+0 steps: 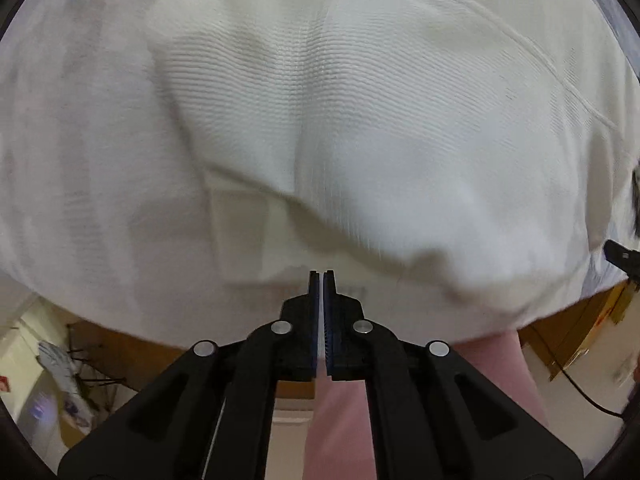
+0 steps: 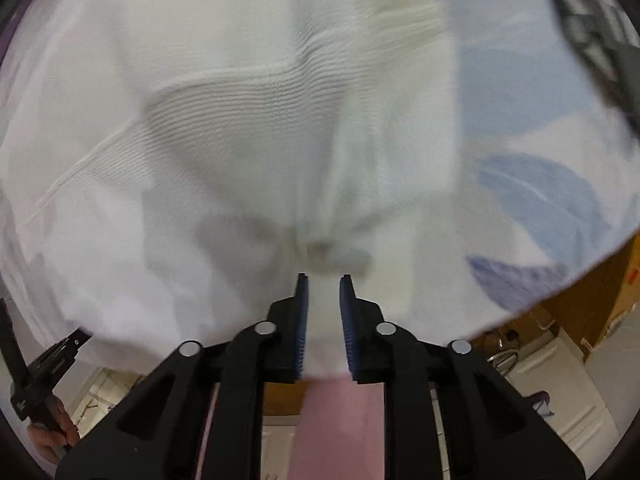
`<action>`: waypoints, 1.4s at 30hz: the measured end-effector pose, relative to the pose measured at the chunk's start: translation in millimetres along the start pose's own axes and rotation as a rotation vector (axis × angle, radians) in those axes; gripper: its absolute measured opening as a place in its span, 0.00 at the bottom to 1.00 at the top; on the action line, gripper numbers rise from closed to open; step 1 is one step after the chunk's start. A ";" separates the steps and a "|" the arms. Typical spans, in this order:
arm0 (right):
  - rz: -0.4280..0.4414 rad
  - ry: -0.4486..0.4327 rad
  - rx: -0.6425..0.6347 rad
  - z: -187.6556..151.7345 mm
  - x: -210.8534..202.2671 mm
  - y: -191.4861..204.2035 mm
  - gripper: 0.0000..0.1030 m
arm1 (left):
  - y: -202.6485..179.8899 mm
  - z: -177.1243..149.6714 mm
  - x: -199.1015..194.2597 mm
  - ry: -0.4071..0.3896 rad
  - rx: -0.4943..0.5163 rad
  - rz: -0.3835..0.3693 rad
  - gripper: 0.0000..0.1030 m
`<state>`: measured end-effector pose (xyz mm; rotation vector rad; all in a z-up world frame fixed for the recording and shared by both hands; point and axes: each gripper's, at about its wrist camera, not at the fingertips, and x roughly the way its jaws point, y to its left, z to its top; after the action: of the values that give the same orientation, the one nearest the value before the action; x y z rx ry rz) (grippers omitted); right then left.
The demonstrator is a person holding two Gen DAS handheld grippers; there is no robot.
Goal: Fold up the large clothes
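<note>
A large white ribbed garment (image 1: 340, 120) lies spread out and rumpled, filling most of both views (image 2: 224, 128). A raised seam (image 1: 520, 40) curves across it, and a thick fold runs along its near edge. My left gripper (image 1: 322, 276) points steeply down over that near edge with its jaws pressed together; no cloth shows between the blue pads. My right gripper (image 2: 323, 280) hovers over a bunched crease of the garment, its jaws a little apart with nothing between them. Each gripper shows at the side edge of the other's view.
The garment rests on a sheet with blue leaf prints (image 2: 540, 200). A dark patterned item (image 2: 592, 28) lies at the far right. A person's pink-clad legs (image 1: 340, 420) stand against the near edge. Brown cardboard boxes (image 1: 568, 332) and white furniture sit on the floor below.
</note>
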<state>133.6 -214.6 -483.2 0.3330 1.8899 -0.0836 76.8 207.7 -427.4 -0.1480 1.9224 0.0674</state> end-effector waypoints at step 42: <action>0.408 -0.524 -0.325 120.6 -140.2 -68.0 0.89 | -192.3 63.3 -153.1 -0.441 0.045 0.111 0.75</action>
<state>267.9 -332.6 -400.5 0.4183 1.2624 0.3747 214.3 35.7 -301.4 0.0061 1.4891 0.1202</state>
